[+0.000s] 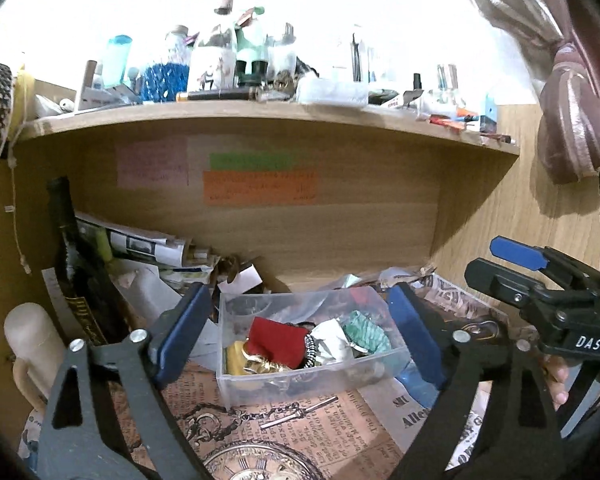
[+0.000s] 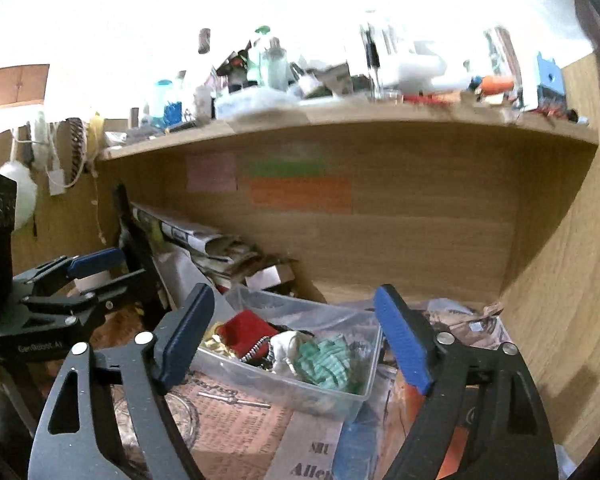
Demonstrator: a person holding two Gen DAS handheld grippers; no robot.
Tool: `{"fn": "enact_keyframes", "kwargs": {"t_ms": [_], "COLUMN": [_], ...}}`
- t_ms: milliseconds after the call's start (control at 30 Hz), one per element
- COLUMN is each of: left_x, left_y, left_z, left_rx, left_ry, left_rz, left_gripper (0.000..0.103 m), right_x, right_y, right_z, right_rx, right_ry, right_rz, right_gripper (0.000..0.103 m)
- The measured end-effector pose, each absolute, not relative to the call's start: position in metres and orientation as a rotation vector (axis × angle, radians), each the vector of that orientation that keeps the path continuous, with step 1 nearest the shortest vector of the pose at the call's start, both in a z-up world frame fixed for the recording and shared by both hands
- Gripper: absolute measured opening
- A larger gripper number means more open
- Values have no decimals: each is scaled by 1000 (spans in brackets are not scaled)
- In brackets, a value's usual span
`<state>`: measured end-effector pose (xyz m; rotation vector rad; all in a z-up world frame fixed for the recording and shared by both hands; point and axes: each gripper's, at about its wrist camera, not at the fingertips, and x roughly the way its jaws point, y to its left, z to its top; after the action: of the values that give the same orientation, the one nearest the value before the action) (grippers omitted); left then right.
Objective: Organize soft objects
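A clear plastic bin (image 1: 296,390) (image 2: 332,394) sits on the desk under a wooden shelf. In it lie a red cloth pouch (image 1: 276,340) (image 2: 246,332), a green knitted piece (image 1: 366,332) (image 2: 326,364), a white crumpled piece (image 1: 332,342) (image 2: 286,348) and a gold item (image 1: 256,364). My left gripper (image 1: 296,332) is open and empty, its blue pads either side of the bin. My right gripper (image 2: 296,340) is open and empty, just in front of the bin. Each gripper also shows in the other's view: the right one (image 1: 512,264), the left one (image 2: 88,268).
A wooden shelf (image 1: 260,114) overhead is crowded with bottles and jars. Sticky notes (image 1: 260,186) are on the back panel. A dark bottle (image 1: 72,256) and stacked papers (image 1: 148,244) stand at left. Printed vintage paper (image 1: 260,420) covers the desk. A wooden side wall (image 2: 560,280) is at right.
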<state>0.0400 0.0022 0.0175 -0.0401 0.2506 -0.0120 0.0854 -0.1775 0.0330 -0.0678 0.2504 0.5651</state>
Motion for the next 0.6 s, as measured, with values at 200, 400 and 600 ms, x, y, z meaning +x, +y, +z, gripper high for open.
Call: {"fn": "enact_keyframes", "kwargs": {"t_ms": [200, 400, 600], "left_x": [24, 17, 17], "left_y": [-4, -7, -8], "left_z": [20, 19, 18], "left_rx": [-37, -28, -28], "left_ry": [222, 215, 216], "left_rz": [-16, -19, -16], "left_gripper": [102, 103, 103], "right_x": [71, 62, 59], "right_y": [-177, -180, -182], "right_z": [34, 33, 32], "right_rx": [-56, -37, -28], "right_ry": [231, 222, 222], "right_rz": [576, 570, 566], "right_gripper": [89, 102, 103]}}
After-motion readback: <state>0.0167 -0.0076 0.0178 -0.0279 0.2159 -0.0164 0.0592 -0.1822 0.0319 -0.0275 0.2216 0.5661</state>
